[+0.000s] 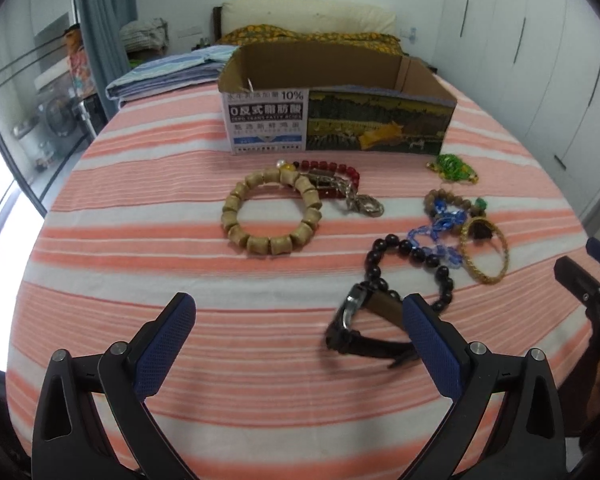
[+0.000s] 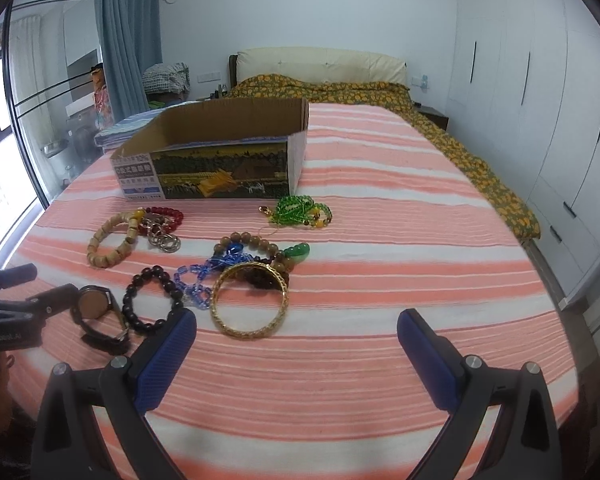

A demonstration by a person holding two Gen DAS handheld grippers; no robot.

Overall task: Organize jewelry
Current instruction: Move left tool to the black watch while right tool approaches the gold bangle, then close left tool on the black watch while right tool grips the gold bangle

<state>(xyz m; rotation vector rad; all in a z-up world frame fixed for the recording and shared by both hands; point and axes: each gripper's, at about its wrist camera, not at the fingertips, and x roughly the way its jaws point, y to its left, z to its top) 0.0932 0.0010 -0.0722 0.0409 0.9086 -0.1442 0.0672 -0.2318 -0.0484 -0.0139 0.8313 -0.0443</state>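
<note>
I hold both grippers low over the striped bedspread (image 1: 180,240), each with its blue pads spread wide and nothing between them. My left gripper (image 1: 300,320) hangs just short of the watch (image 1: 352,320), which lies on its side with the dark strap running under the right pad; I cannot tell whether that pad touches it. My right gripper (image 2: 296,336) is released too, its left pad just beside the black bead bracelet (image 2: 152,300) and near the gold bangle (image 2: 252,304).

The jewelry lies loose on the bedspread in front of the cardboard box (image 1: 340,120), none of it inside as far as I can see. The wooden bracelet (image 1: 272,208) sits to the left, overlapping the red beads (image 1: 332,172) and a metal clasp (image 1: 364,206). To the right the blue chain (image 2: 208,276) tangles with the black bracelet, the bangle and a brown bead string (image 2: 256,244) carrying a green pendant (image 2: 298,251). The green beads (image 2: 300,210) lie apart, closest to the box's right corner.

In the right view, the left gripper shows at the left edge beside the watch.
</note>
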